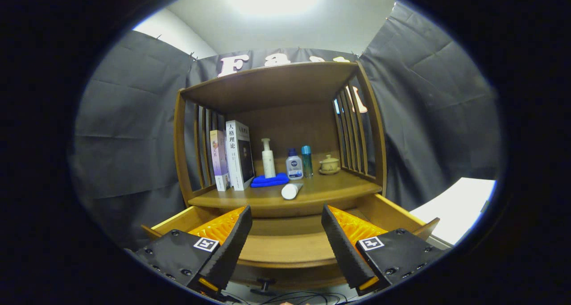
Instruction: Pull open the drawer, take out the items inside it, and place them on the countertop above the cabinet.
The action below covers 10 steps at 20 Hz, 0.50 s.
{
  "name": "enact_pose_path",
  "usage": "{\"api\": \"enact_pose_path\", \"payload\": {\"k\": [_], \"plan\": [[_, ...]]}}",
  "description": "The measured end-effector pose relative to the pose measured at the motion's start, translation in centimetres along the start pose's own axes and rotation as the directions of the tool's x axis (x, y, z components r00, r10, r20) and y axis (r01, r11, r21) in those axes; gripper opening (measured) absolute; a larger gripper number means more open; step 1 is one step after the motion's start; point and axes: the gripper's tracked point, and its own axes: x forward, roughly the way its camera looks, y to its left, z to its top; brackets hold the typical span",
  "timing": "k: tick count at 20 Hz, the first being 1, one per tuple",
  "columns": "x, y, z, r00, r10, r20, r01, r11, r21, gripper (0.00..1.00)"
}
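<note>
Gripper [285, 247] fingers spread wide, holding nothing. Drawer [285, 245] pulled open directly beneath and between them; its interior mostly hidden behind the fingers, contents can't be made out. Beyond, on countertop [330, 190]: white tube [291, 191] lying pointing back-right, blue cloth [269, 180], bottles, books.

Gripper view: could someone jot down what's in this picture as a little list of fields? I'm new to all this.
gripper: open, holding nothing, fingers spread above the drawer
drawer: pulled open; inside looks empty where visible
countertop: white tube lying on its side, folded blue cloth
standing behind: two books, white pump bottle, blue-capped bottle, teal bottle, small lidded cup
</note>
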Motion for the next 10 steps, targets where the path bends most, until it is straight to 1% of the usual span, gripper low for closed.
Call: {"api": "enact_pose_path", "payload": {"k": [6, 10], "plan": [[-4.5, 1.6, -5.0, 0.999, 0.021, -0.036, -0.021, 1.0, 0.008, 0.98], [-5.1, 2.6, -8.1, 0.995, 0.013, -0.097, -0.014, 1.0, -0.003, 0.98]]}}
